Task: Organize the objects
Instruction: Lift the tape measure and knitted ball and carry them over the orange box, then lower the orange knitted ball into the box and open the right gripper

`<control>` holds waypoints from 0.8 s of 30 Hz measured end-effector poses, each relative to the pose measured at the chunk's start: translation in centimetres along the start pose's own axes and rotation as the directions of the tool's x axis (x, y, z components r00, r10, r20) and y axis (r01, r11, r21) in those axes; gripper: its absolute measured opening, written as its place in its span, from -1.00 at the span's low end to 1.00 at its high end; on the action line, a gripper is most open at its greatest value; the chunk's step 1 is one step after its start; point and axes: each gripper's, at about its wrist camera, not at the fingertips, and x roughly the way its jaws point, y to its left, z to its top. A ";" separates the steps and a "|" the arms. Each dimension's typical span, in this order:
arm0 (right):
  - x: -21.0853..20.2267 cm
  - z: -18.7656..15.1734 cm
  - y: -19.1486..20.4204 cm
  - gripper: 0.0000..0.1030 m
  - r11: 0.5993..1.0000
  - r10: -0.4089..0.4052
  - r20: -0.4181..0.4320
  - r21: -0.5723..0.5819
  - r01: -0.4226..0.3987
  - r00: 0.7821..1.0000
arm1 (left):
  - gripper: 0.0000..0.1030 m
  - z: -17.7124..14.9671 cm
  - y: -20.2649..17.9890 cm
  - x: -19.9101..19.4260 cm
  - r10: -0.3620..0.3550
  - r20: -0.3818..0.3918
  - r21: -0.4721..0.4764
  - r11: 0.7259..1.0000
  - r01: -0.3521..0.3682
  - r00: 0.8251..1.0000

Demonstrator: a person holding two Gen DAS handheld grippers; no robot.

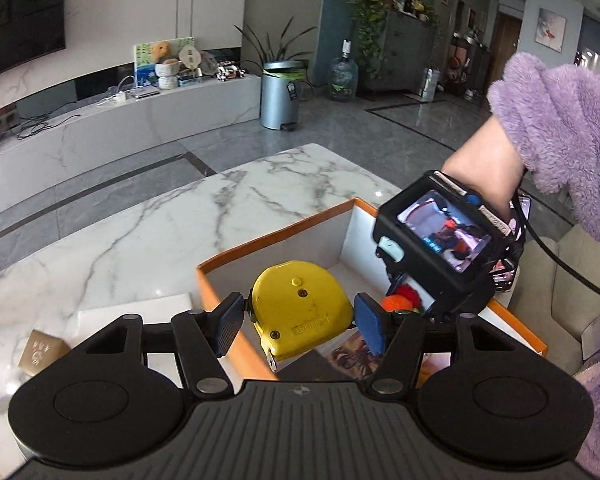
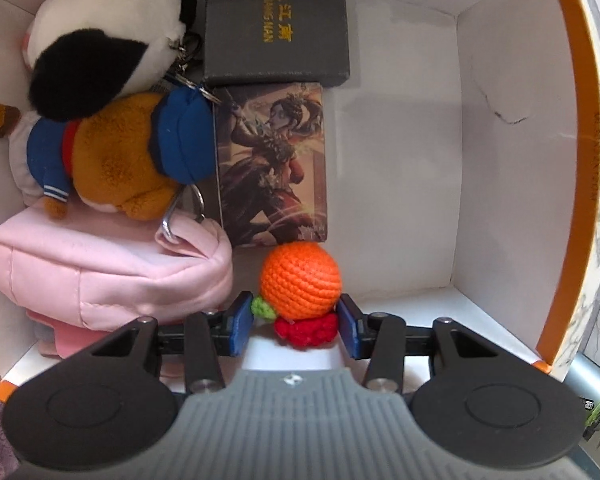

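- The yellow tape measure [image 1: 300,310] sat clamped between the blue pads of my left gripper [image 1: 298,322], held in the air over the near corner of the orange-rimmed box [image 1: 276,236]
- My left jaws stood wide, filled by the tape measure's body, a pad pressed on each side
- The crocheted orange ball [image 2: 300,282], with its green leaf and a red crocheted piece under it, lay between the pads of my right gripper [image 2: 296,326] down inside the box; the right pad touched it, but I could not tell whether the left pad did
- Those jaws stood about half open
- Just beyond the ball lay an illustrated card box [image 2: 272,164] flat on the box floor, and a dark grey case with gold lettering [image 2: 276,20] past that
- To the left a pink pouch [image 2: 108,268], a brown plush in blue clothes [image 2: 116,160] and a black-and-white plush [image 2: 100,44] were packed along the wall
- The box rested on a marble table [image 1: 180,208]; my purple fleece sleeve [image 1: 560,120] showed above the right gripper
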 end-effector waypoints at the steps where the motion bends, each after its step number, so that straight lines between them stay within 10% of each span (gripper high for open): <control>1: 0.0 -0.1 0.0 -0.06 1.000 0.002 -0.002 -0.004 -0.002 1.000 | 0.37 0.1 -0.3 0.3 -0.003 -0.005 0.005 1.000 0.003 1.000; 10: -2.1 -2.9 -1.1 0.10 0.991 0.053 0.136 0.115 -0.069 0.989 | 0.37 0.8 -1.6 2.8 -0.016 -0.054 0.035 0.999 0.018 0.998; 17: -3.4 -4.7 -2.9 -0.62 0.949 0.029 0.306 0.291 -0.122 0.952 | 0.37 1.2 -2.6 5.4 -0.031 -0.104 0.056 0.998 0.037 0.994; 24: -3.3 -3.2 -3.5 -0.67 0.934 0.069 0.319 0.313 -0.173 0.945 | 0.37 1.0 -3.4 7.7 -0.043 -0.151 0.052 0.997 0.051 0.988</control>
